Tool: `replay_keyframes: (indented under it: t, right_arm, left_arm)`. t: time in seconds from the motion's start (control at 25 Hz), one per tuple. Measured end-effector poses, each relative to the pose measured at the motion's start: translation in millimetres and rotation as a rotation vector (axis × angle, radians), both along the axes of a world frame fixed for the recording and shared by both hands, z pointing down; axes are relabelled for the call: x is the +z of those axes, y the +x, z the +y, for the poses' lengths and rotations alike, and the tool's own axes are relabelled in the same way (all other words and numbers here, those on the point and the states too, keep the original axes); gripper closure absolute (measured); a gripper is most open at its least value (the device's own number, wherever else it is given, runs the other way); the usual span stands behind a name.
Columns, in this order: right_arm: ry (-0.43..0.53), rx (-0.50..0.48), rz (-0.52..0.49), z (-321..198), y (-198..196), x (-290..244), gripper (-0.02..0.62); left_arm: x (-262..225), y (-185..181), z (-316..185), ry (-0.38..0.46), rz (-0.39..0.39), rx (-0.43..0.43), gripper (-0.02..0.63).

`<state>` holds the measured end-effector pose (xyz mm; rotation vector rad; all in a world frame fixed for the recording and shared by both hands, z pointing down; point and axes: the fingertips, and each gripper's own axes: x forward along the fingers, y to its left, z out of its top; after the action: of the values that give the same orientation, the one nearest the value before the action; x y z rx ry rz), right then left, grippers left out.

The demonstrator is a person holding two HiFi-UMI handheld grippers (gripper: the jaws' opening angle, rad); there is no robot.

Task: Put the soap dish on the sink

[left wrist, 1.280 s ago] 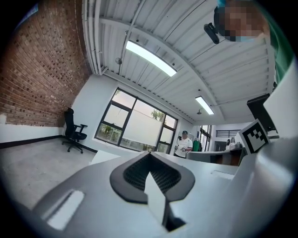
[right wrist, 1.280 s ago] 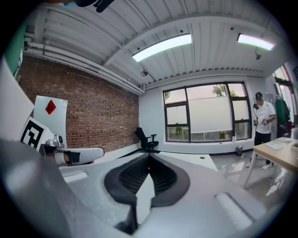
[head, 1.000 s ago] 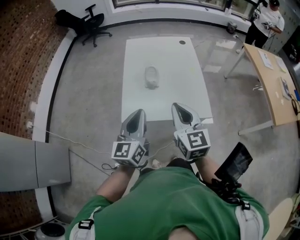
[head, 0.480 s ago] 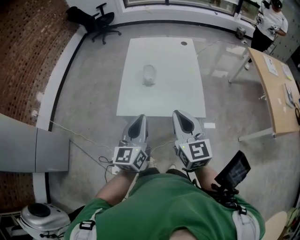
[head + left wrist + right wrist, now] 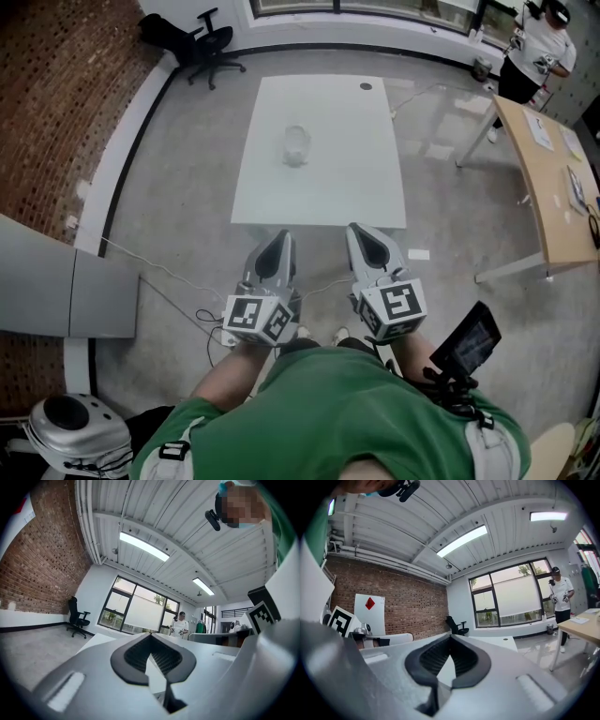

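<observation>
Left gripper [image 5: 277, 242] jaws together, empty, right gripper [image 5: 362, 234] same, side by side, pointing level, table [image 5: 328, 187] near edge just ahead of tips, soap dish [image 5: 296, 145] on table well ahead, roughly in line with left gripper, chair [image 5: 214, 42] far ahead-left

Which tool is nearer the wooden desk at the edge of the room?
Right. The right tool is on the same side as the wooden desk, though well short of it; the left tool sits beyond the right one, farther away.
</observation>
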<state>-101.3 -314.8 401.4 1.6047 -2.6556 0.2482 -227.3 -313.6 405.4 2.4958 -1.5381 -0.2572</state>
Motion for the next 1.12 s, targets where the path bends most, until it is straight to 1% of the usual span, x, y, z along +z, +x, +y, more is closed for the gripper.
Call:
replay_keyframes:
  t: [0.12,0.28,0.44,0.64,0.76,0.92,1.12]
  right_arm:
    - [-0.002,0.003,-0.001,3.6,-6.3,-1.8,0.594]
    - [0.031,-0.011,0.005,9.5,-19.6,-9.4,0.594]
    - [0.028,-0.016,0.010,14.4,-28.8,-8.7,0.594]
    - [0.032,0.001,0.026,13.3,-31.6,-11.0,0.594]
    - [0.065,0.010,0.035,10.2,-30.0,-11.2,0.594]
    - [0.025,0.049,0.027,7.5,-28.2,-14.8,0.594]
    - [0.025,0.066,0.040,5.0,-25.6,-16.9,0.594]
  left_arm:
    - [-4.2,-2.8,3.8,0.011,0.002,0.016,0.600]
    - [-7.1,-13.2,9.3,0.017,0.004,0.022,0.600]
    - [-7.0,-20.2,11.2,0.021,0.010,0.033,0.600]
    - [-5.2,-20.4,7.8,0.013,0.018,0.058,0.600]
    - [-6.1,-19.8,5.2,0.013,0.022,0.074,0.600]
    - [-8.2,-18.8,1.5,0.012,0.028,0.095,0.600]
    - [-10.8,-16.2,-2.7,0.012,0.030,0.111,0.600]
